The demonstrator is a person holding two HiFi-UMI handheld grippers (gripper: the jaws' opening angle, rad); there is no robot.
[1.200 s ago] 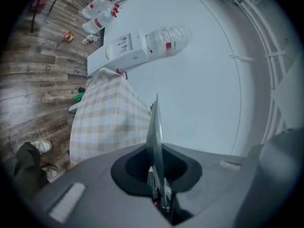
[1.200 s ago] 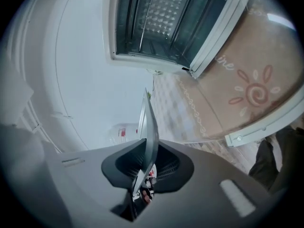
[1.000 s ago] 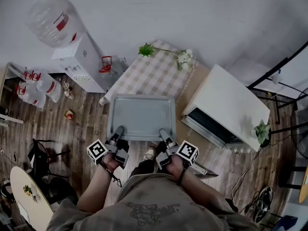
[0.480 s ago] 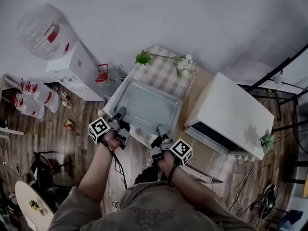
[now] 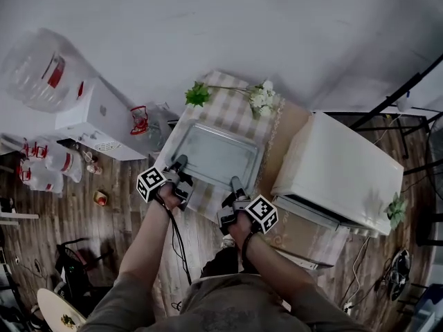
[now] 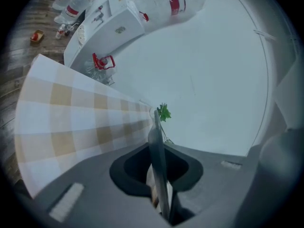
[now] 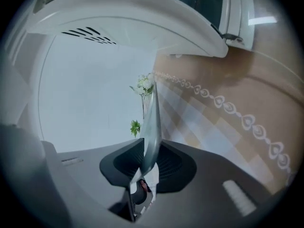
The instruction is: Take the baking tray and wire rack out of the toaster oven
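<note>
The grey baking tray (image 5: 216, 152) is over the checked tablecloth (image 5: 232, 109), held by its near rim at both front corners. My left gripper (image 5: 180, 162) is shut on the rim at the near left corner, and my right gripper (image 5: 237, 182) is shut on it at the near right. In each gripper view the tray edge (image 6: 156, 146) (image 7: 151, 127) runs upright between the jaws. The white toaster oven (image 5: 342, 168) stands to the right on the brown table. The wire rack is not visible.
A vase of white flowers (image 5: 260, 97) and a green sprig (image 5: 196, 93) lie at the cloth's far edge. A white water dispenser (image 5: 93, 116) with a bottle (image 5: 38, 68) stands left. Bottles (image 5: 41, 168) sit on the wooden floor.
The tray, held by both grippers, has moved away from the oven towards the far left and now lies over the checked cloth. The view has shifted with the person.
</note>
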